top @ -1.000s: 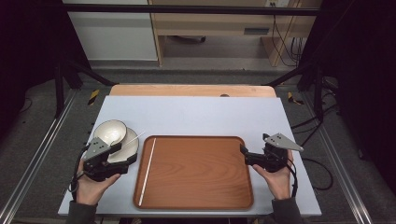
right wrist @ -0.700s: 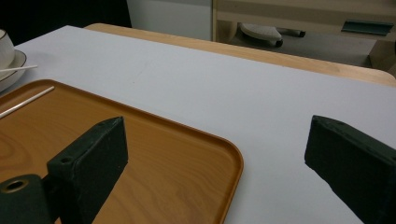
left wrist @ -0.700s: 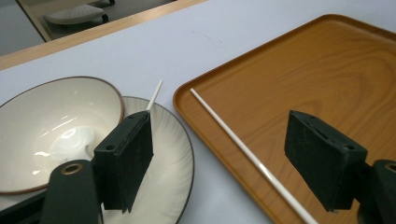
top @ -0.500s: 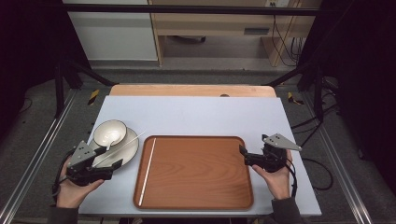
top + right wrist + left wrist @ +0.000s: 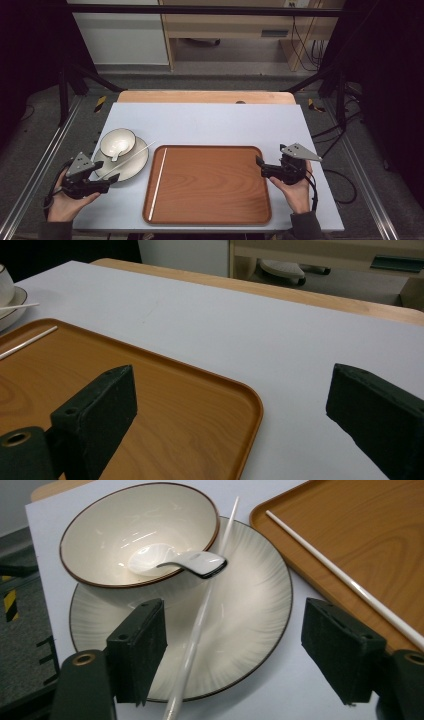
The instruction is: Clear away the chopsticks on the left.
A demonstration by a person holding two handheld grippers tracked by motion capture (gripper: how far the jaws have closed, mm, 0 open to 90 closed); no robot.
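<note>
High view: my left hand [image 5: 62, 202] sits at the table's [image 5: 210, 122] near-left corner, holding the left gripper [image 5: 111, 178] low and pointed right, its tips at the plate's [image 5: 131, 167] near rim. My right hand [image 5: 295, 190] holds the right gripper [image 5: 259, 161] at the tray's [image 5: 210, 185] right edge, pointed left toward it.

Left gripper view: my jaws stand wide apart, gripping nothing. Between them lies one white chopstick [image 5: 200, 625], slanting across the plate, its near end cut off by the frame. A bowl [image 5: 110, 530] sits on the plate's far side with a white spoon [image 5: 175, 561] in it, the handle hanging over the bowl's rim and touching the chopstick. A second chopstick [image 5: 350, 585] lies on the tray, along its left side.

Right gripper view: my jaws are also spread and empty, one over the tray's corner, the other over bare table. Plate and bowl are cropped at the left edge here.
</note>
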